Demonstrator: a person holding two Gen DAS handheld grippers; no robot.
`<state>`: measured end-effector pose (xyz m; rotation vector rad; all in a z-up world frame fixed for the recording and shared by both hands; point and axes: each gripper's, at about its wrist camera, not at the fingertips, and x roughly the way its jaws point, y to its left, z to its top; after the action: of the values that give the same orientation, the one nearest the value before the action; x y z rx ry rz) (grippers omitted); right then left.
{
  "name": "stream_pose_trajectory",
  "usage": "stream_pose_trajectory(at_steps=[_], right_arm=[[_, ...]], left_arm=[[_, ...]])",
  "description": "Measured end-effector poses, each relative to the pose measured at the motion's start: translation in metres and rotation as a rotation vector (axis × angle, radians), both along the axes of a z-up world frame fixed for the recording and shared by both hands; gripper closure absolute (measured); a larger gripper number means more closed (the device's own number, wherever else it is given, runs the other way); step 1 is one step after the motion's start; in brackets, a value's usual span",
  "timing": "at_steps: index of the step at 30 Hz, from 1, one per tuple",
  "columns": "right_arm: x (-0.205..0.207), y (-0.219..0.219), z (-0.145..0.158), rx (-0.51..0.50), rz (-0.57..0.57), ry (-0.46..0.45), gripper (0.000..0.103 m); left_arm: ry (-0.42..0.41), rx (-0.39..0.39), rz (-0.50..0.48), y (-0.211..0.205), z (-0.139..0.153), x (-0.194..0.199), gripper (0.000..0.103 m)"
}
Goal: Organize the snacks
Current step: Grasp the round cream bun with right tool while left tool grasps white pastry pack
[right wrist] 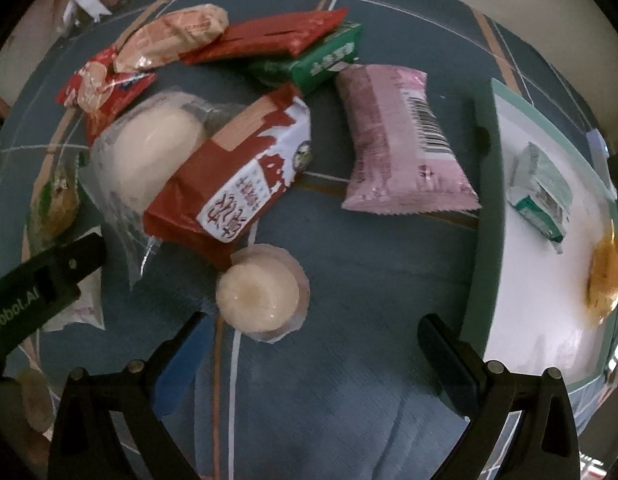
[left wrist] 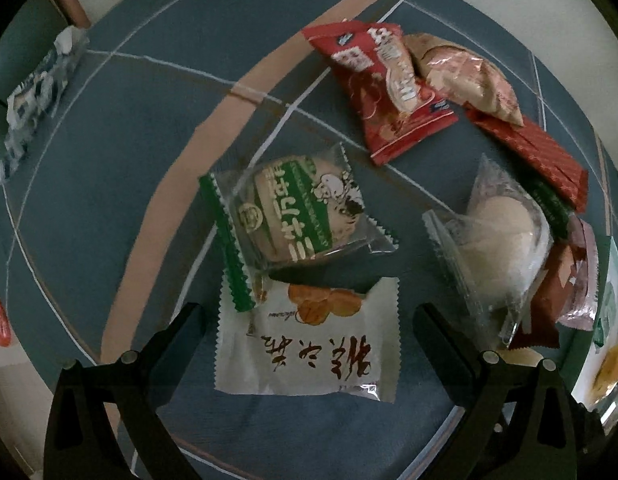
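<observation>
Your tray [right wrist: 485, 208] at the tablecloth's [right wrist: 369, 280] right edge holds 2 snacks: a green-white packet [right wrist: 543, 196] and a yellow one [right wrist: 607, 276]. Your left gripper [left wrist: 307, 330] and right gripper [right wrist: 309, 332] both gape wide, gripping nothing.

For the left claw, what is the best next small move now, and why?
Probably lower the left claw a little and close it on the white snack packet. The claw is open and empty, and this packet already lies between its two fingers on the blue cloth. Its far edge is tucked under the green-edged cake packet, so a slow pull toward the claw seems wise.
</observation>
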<state>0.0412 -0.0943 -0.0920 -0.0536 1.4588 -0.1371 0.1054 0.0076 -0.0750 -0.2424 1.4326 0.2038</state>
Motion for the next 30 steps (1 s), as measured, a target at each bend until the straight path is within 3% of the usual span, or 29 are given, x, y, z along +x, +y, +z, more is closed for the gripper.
stream_pose_trajectory(at_steps=[8,11,14,16,24,25,30], right_arm=[[-0.003,0.024,-0.01,-0.025,0.033,-0.034,0.0],[-0.003,0.027,-0.012,0.007,0.016,-0.042,0.003],[0.002,0.023,-0.011,0.06,0.008,-0.055,0.013],[0.001,0.023,-0.009,0.067,0.018,-0.064,0.019],[0.006,0.026,-0.002,0.081,0.019,-0.09,0.049],[0.007,0.022,-0.002,0.083,0.017,-0.093,0.052],[0.012,0.01,0.0,0.109,0.017,-0.093,0.053]], left_arm=[[0.004,-0.021,0.012,0.005,-0.015,0.001,0.002],[0.005,0.004,0.009,0.0,-0.014,0.004,0.012],[-0.003,-0.012,0.01,-0.006,-0.011,0.005,0.016],[-0.008,-0.007,0.005,-0.006,-0.008,0.005,0.026],[-0.028,-0.004,0.017,-0.007,0.001,-0.001,0.037],[-0.035,-0.011,0.017,-0.008,0.003,-0.001,0.043],[-0.04,-0.018,0.016,-0.007,0.009,-0.005,0.044]])
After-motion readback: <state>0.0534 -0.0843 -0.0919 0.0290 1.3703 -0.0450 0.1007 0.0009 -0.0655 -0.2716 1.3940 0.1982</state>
